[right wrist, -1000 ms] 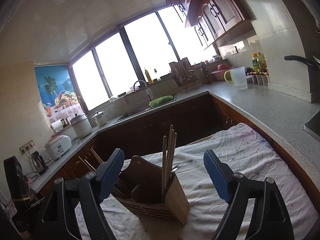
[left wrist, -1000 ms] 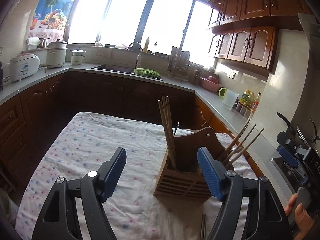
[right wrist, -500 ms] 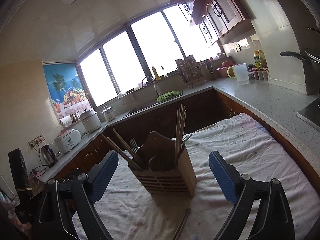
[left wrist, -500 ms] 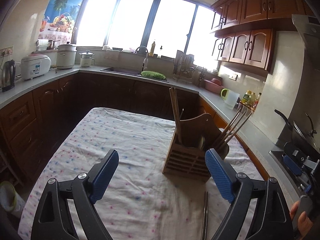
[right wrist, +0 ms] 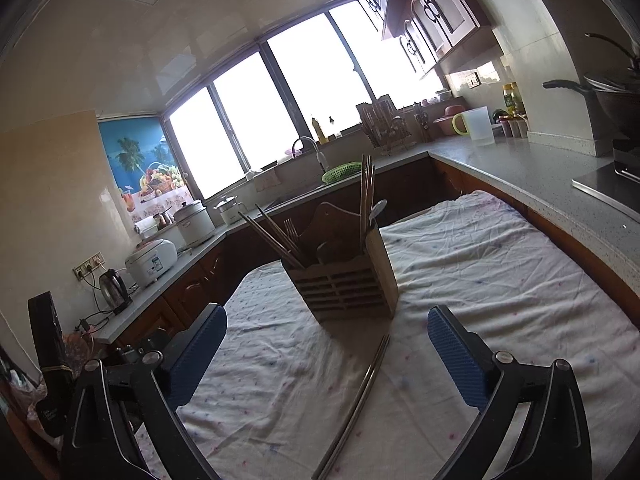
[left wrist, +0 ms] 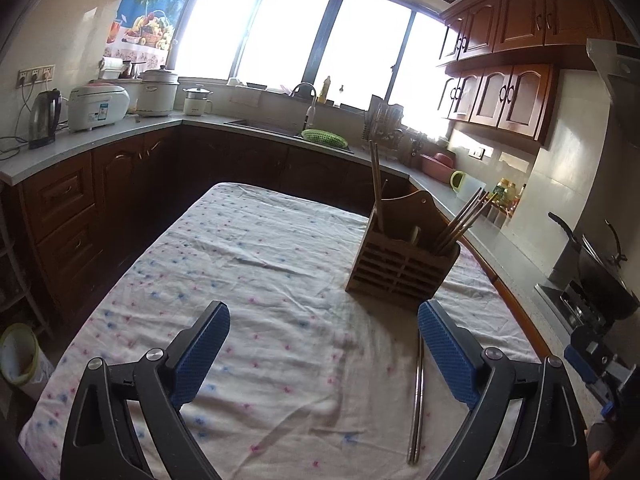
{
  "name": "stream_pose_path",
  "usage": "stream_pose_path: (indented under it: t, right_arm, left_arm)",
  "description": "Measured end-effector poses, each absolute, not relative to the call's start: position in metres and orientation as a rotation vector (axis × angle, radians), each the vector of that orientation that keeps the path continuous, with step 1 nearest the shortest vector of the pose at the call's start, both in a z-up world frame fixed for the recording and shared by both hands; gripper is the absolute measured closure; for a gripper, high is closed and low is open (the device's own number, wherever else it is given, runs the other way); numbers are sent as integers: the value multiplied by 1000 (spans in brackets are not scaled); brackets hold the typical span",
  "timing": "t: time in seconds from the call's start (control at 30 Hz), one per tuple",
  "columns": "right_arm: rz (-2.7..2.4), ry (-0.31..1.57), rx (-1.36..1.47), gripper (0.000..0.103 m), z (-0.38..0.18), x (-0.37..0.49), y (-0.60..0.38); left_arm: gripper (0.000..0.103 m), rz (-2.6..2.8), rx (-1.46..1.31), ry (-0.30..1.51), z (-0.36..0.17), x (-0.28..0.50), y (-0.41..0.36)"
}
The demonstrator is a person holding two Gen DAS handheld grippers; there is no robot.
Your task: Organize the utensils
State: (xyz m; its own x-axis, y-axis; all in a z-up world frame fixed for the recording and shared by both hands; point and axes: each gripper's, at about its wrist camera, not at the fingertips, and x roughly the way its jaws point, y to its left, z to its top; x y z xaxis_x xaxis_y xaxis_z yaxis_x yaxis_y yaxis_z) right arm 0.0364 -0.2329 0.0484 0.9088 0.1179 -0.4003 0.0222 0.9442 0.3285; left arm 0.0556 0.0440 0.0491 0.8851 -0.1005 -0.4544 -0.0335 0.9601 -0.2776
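Left wrist view: left gripper [left wrist: 324,350] released, blue pads [left wrist: 200,354] spread wide, nothing between them, hovering above the flowered tablecloth [left wrist: 248,264]. Wooden utensil holder [left wrist: 402,264] upright on the cloth, far and right of the gripper, well apart from the pads. Wooden chopsticks [left wrist: 376,188] upright in its left compartment, a second bundle [left wrist: 464,220] leaning right out of the right compartment. Metal chopsticks [left wrist: 417,396] flat on the cloth, near side of the holder, just beside the right pad, running from near to far. Beyond the table, grey countertop [left wrist: 100,136] with rice cooker [left wrist: 98,107] and kettle [left wrist: 43,119] on the far left, green basket [left wrist: 323,137] by the sink. At the near right edge, part of the right gripper [left wrist: 592,356], mostly cut off. Right wrist view: right gripper [right wrist: 326,350] likewise released, pads [right wrist: 460,364] wide apart and holding nothing, above the same cloth [right wrist: 500,280]. Utensil holder [right wrist: 344,280] straight ahead, centred between the pads but farther off, not touching them. Upright chopsticks [right wrist: 366,192] and a spoon [right wrist: 378,209] in its right compartment, slanted chopsticks [right wrist: 272,232] and a fork [right wrist: 291,229] on its left side. Metal chopsticks [right wrist: 356,400] on the cloth between the pads, running diagonally from the near edge toward the base of the holder, far tips close to it; contact impossible to judge. White jug [right wrist: 478,125] with a green handle on the far right counter [right wrist: 540,176].
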Motion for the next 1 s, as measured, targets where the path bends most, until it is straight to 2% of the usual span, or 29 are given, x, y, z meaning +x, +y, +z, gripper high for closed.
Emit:
stream_pose_path:
  t: [0.27,0.33,0.4,0.57,1.0]
  right_arm:
    - [51,454,313,1,31,9,-226]
    - [49,412,310,1,41,0,-227]
    - [34,364,280,1,53,-10,-225]
    - [-34,238,151,0,71,-34,-214]
    - [-117,299,65,0,15,-44,-209]
  left_arm:
    - [6,-51,-290,480,47,26,53]
    - [5,-48,-268,454,54,18,51]
    - [1,-31,-244,415,59,7,49]
    - [1,27,-177,319,54,-18,37]
    - [1,94,-33,302,11,-41,1]
